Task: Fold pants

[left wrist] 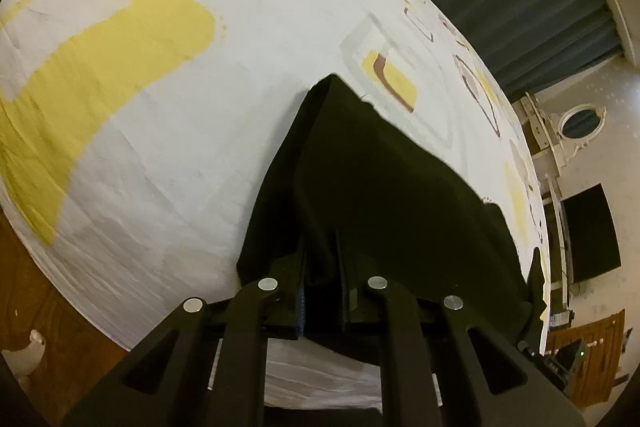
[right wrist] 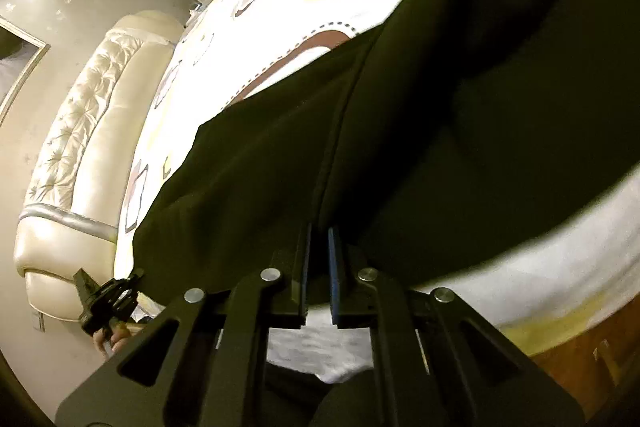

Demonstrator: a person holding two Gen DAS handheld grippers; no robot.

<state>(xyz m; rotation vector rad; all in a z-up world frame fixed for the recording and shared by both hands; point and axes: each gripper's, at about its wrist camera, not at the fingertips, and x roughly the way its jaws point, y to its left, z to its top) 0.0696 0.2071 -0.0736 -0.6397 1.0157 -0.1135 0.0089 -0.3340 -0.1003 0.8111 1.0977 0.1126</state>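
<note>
one pair of black pants [left wrist: 380,179] on the patterned bed sheet [left wrist: 160,107], no readable writing, left gripper [left wrist: 322,267] clamped on its edge at 6 o'clock, right gripper [right wrist: 320,259] likewise pinching fabric

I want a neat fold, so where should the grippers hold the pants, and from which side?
Judging by how they lie, hold the pants at the near edge, coming in from the bed's near side. The left gripper is already shut on a bunched fold there, and the right gripper pinches the long seam ridge. That edge hangs nearest and lifts free of the sheet.
</note>
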